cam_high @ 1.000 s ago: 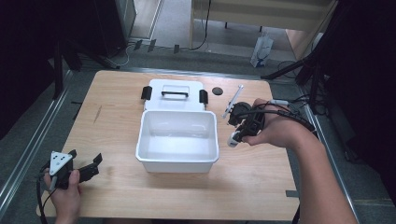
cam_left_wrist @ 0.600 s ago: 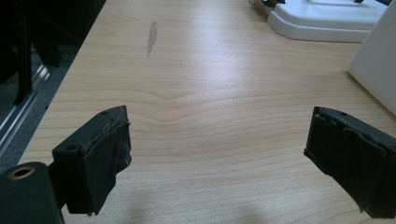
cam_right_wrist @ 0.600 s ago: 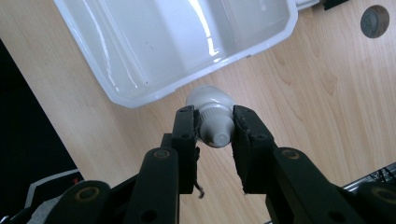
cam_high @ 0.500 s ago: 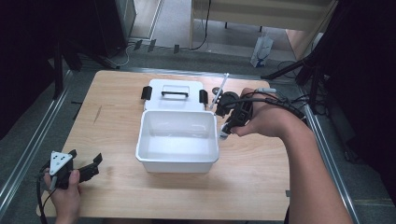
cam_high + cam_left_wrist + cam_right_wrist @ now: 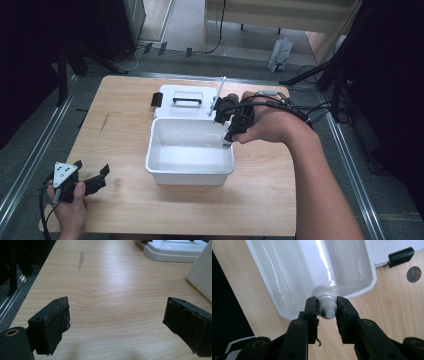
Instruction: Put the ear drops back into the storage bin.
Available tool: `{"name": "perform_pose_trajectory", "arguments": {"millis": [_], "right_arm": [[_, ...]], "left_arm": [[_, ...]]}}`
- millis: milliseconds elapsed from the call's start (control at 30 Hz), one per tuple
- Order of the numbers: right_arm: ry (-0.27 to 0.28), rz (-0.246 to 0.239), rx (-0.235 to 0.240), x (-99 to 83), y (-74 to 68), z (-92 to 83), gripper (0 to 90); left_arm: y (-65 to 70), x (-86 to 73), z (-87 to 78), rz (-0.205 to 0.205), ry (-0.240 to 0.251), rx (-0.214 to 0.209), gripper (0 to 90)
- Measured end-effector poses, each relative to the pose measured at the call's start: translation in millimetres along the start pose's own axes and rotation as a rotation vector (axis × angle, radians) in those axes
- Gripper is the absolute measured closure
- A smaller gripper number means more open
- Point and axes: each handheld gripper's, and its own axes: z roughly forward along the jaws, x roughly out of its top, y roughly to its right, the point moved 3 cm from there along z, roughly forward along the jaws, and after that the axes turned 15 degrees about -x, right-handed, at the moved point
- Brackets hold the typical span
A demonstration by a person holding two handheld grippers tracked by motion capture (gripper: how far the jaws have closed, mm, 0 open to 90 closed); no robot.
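A white open bin stands mid-table, and its white lid with a black handle lies flat behind it. My right gripper hangs over the bin's right rim, jaws pointing down. In the right gripper view, my right gripper is shut on the capped neck of a small white tube, just above the edge of the bin. My left gripper rests near the table's front left corner. Seen in the left gripper view, the left gripper stands wide open over bare wood.
The wooden table has free room left of the bin and along the front. A round hole sits in the tabletop beside a black latch of the lid. Cables trail off the table's right side. Metal rails run along both sides.
My right gripper has carried the white tube leftward, from beside the bin to over its right rim. The left gripper has stayed put.
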Motion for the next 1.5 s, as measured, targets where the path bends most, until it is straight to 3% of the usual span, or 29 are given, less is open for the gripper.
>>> {"name": "perform_pose_trajectory", "arguments": {"millis": [500, 1267, 1500], "right_arm": [[-0.007, -0.046, 0.027, 21.3, -10.3, 20.9, 72.1], [-0.038, -0.078, -0.001, 1.7, -10.2, 56.7, 72.0], [-0.036, -0.131, -0.024, 1.5, -12.6, 68.2, 72.0]], "left_arm": [[-0.3, 0.2, 0.0, -0.002, 0.001, -0.001, 7.4], [0.3, 0.1, 0.2, 0.0, -0.003, 0.002, 7.4], [0.3, 0.1, 0.1, 0.0, -0.003, 0.002, 7.4]]}}
